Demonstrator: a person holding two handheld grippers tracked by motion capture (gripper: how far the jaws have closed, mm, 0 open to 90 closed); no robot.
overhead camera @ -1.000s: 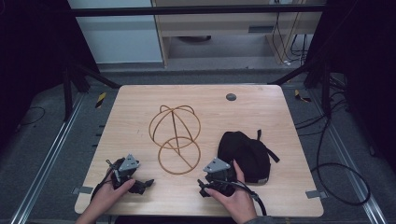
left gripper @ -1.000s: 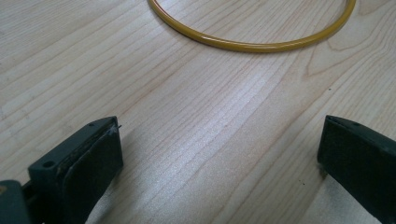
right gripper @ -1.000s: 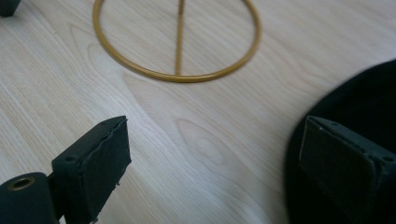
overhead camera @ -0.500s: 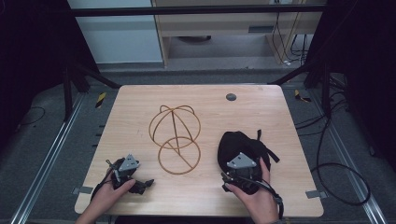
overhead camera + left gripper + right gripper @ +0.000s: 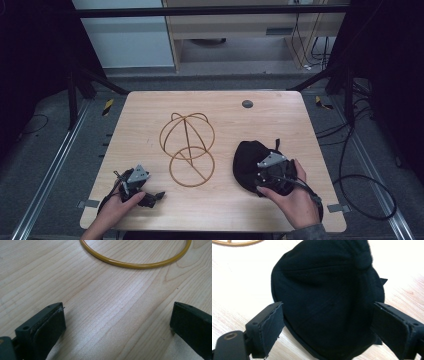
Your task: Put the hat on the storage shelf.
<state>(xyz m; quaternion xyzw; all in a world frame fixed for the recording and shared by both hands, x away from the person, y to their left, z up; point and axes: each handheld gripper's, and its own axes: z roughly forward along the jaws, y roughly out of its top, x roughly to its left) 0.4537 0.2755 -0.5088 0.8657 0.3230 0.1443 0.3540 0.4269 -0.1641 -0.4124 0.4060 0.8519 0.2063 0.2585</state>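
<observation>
A black cap (image 5: pixel 247 157) lies crown up on the right half of the wooden table (image 5: pixel 280 115). My right gripper (image 5: pixel 266 172) hovers over its near side, held by a hand. In the right gripper view the cap (image 5: pixel 329 287) spreads under and between the jaws of the right gripper (image 5: pixel 327 315), which stands open; I cannot tell whether the pads touch the cloth. A gold wire hat frame (image 5: pixel 187 147) stands at the table's middle. My left gripper (image 5: pixel 150 194) rests near the front left edge. The left gripper (image 5: pixel 117 315) is open over bare wood, with the frame's base ring (image 5: pixel 135 264) ahead of it.
A small dark round insert (image 5: pixel 247 104) sits in the tabletop near the far edge. Black cables (image 5: pixel 360 185) trail over the floor to the right. A light wooden cabinet (image 5: pixel 235 30) stands beyond the table.
My right gripper has moved right and away from the front edge, from the bare wood beside the cap to over the cap itself. The left gripper has stayed put.
</observation>
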